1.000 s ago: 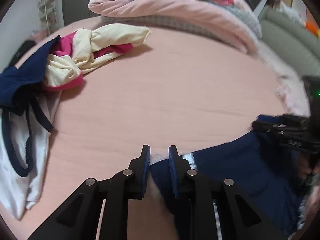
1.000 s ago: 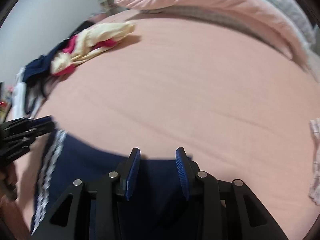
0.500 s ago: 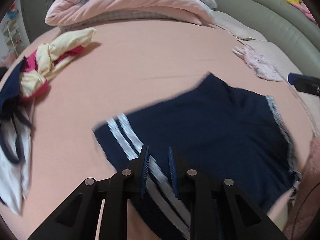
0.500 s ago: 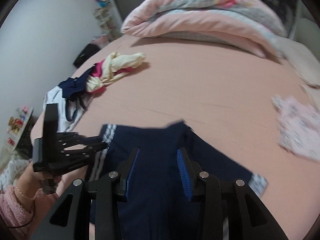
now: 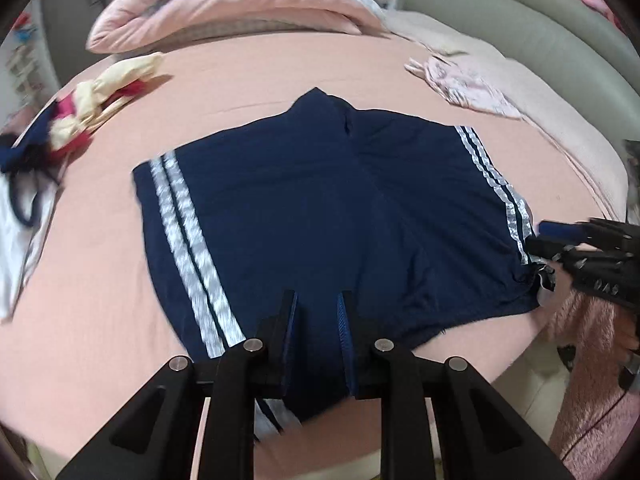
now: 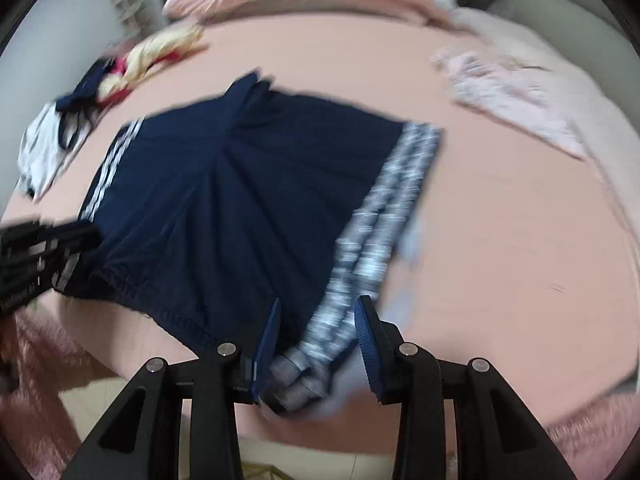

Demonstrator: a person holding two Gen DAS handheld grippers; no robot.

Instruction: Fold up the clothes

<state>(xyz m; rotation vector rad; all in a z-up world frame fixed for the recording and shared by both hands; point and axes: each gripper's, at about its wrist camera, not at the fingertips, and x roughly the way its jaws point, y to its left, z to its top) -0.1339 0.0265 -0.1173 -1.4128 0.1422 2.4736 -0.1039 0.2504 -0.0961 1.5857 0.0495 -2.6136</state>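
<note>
Navy shorts (image 5: 304, 216), waistband corners hidden inside grippers

Light: soft, even indoor light, fairly bright; no glare.
Shadows: faint, short ones beside the clothes pile (image 5: 100, 100) on the bed (image 5: 260, 64).
Blur: right wrist view smeared throughout; left view sharper, its left edge blurred.
Distortion: strong fisheye curve, dark corners.
</note>
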